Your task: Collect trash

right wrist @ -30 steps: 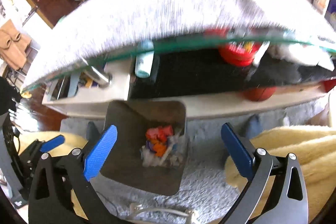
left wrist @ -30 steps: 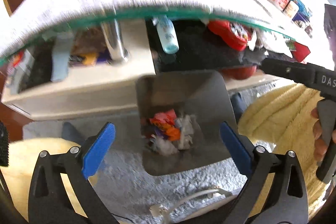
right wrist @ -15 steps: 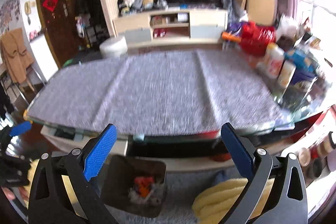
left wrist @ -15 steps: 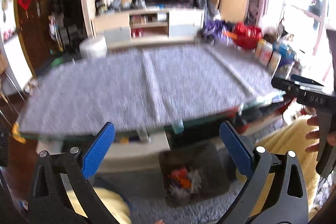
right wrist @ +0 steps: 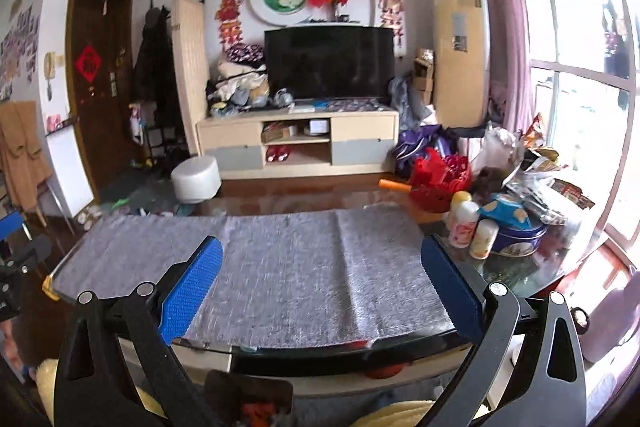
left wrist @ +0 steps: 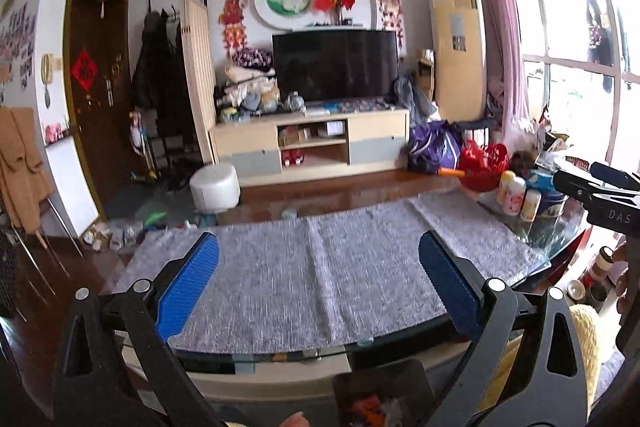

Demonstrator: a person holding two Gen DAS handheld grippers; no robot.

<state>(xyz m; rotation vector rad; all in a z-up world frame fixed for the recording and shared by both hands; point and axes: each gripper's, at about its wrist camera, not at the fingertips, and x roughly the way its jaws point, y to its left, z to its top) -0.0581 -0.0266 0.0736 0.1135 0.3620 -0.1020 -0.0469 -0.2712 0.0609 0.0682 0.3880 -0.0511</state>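
Sitting on the floor just under the near edge of the bench (left wrist: 320, 343), the dark bin (left wrist: 382, 393) holds crumpled red, orange and white trash (left wrist: 370, 409), low in both views. Above it the left gripper (left wrist: 319, 289) and right gripper (right wrist: 319, 289) hang with their blue-padded fingers (left wrist: 188, 291) spread wide and nothing between them. A grey cloth (right wrist: 280, 267) covers the glass bench, bottles and a blue tin (right wrist: 516, 237) crowd its right end, and beyond stand a television (left wrist: 336, 65), a wooden cabinet (left wrist: 310, 145) and a bright window (left wrist: 576, 67).
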